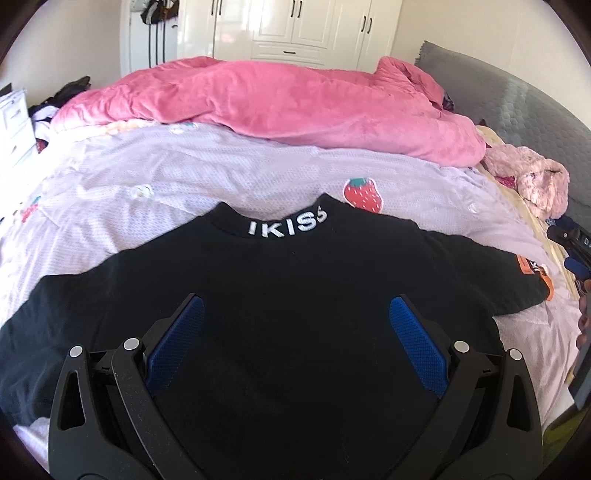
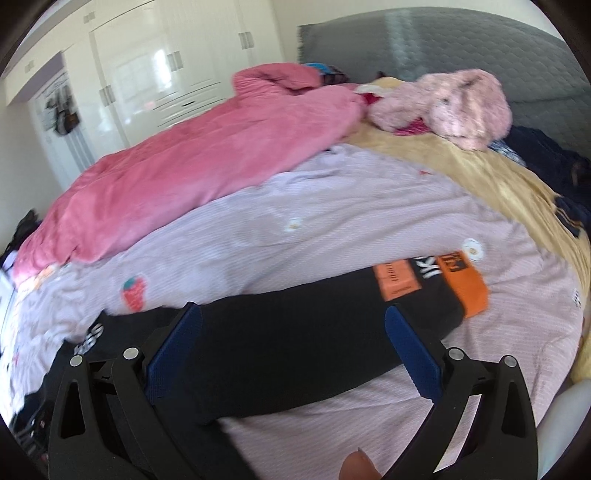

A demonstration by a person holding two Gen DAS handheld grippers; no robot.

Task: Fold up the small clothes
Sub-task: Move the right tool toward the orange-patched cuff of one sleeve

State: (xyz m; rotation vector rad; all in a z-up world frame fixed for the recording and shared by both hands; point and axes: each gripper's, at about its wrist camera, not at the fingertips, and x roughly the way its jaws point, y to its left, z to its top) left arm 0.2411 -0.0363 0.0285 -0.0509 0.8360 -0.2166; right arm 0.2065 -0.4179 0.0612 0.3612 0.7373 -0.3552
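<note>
Shirt: Your black T-shirt (image 1: 295, 288) lies flat on the lilac bedsheet (image 1: 166, 177), white "IKISS" lettering on the collar (image 1: 286, 225) at its far edge.
Left gripper: You hold the left gripper (image 1: 295, 314) over the body of the shirt, its blue-padded fingers (image 1: 177, 347) spread wide apart with nothing between them but the fabric below.
Right gripper: Your right gripper (image 2: 293, 321) sits above the shirt's sleeve (image 2: 314, 332), fingers spread just as wide and gripping nothing; the orange cuff patches (image 2: 465, 284) lie just beyond its right finger.
Bedding: A crumpled pink blanket (image 1: 258, 99) is heaped along the far side of the sheet, well apart from the shirt.
Nearby: A fluffy pink plush garment (image 2: 450, 107) rests on the yellow cover (image 2: 480, 173) near the grey headboard (image 2: 443, 40).
Background: White wardrobe doors (image 1: 306, 26) stand behind the bed.
</note>
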